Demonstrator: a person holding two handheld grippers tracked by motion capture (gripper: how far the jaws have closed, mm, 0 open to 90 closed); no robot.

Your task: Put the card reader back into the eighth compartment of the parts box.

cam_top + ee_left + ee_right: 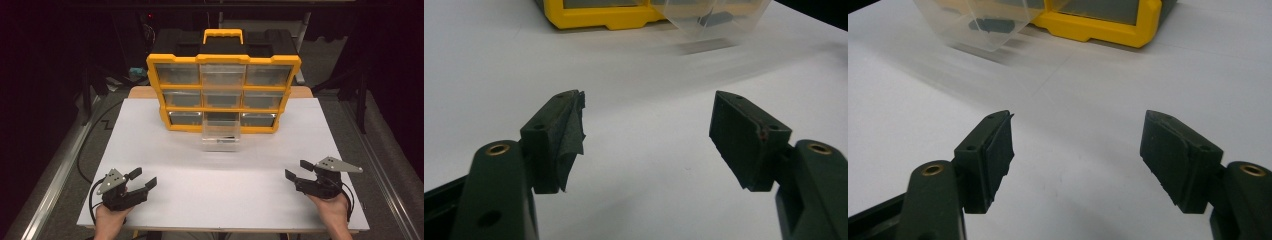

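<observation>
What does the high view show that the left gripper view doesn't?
High view alone: the whole yellow drawer cabinet with its handle and nine drawers, both hands, and the right gripper, open. Left gripper view alone: a torn, peeling pad on one jaw of the left gripper, open and empty. Both: the white table and the clear bottom-middle drawer pulled out, something dark inside.

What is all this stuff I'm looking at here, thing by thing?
Drawer cabinet: one, yellow frame with a black back and yellow handle, at the table's far edge.
Clear drawer: one, see-through, pulled out at the bottom middle, a small dark item inside.
Closed drawers: eight, clear-fronted, in the cabinet.
Table: one, white top.
Left gripper: one, black, near left corner, jaws open, empty.
Right gripper: one, black, near right corner, jaws open, empty.
Hands: two, at the near edge, holding the grippers.
</observation>
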